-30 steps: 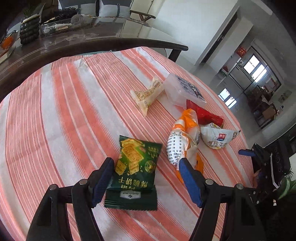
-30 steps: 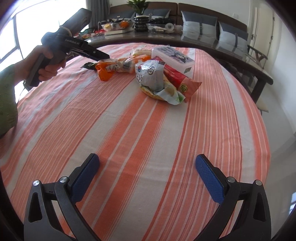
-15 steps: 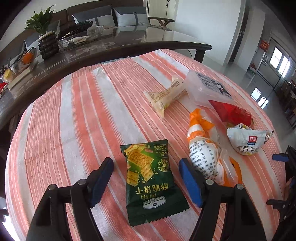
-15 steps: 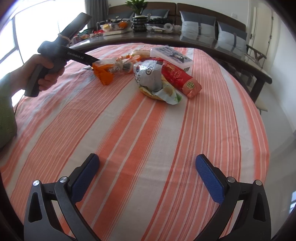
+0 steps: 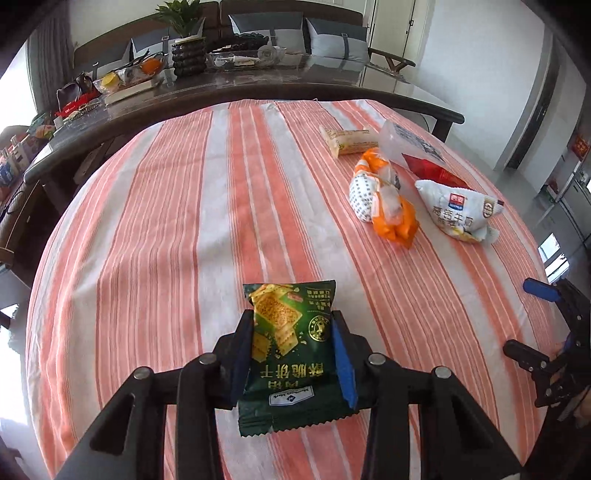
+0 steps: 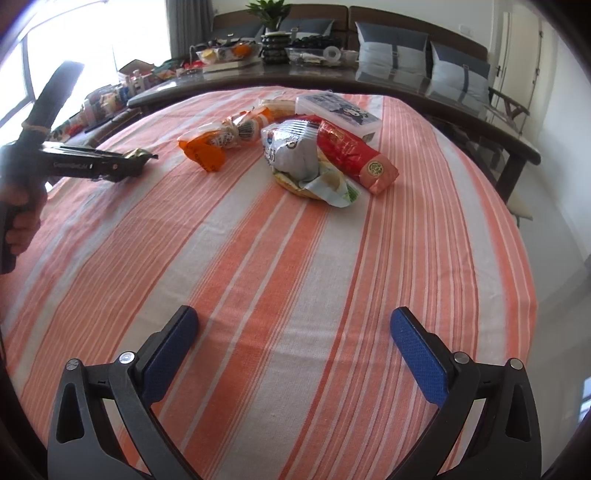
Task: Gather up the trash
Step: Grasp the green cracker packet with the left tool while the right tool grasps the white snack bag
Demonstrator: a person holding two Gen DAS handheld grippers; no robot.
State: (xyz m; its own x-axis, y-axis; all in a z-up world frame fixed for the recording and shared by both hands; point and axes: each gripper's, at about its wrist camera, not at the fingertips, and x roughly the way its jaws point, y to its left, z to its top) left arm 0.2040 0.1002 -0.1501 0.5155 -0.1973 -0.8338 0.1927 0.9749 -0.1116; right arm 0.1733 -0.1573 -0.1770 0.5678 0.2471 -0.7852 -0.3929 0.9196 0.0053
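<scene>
A tabletop under an orange-and-white striped cloth fills the middle of both views. Behind it, across the upper part of each frame, runs a dark glossy counter crowded with clutter. A potted green plant stands at the upper centre of the left view, on a dark ribbed vase. To its left sits a clear bowl holding orange and yellow items. Farther back, a brown sofa carries grey cushions with dark bands. A pale door shows at the upper right. Bright windows wash out the upper left of the right view.
</scene>
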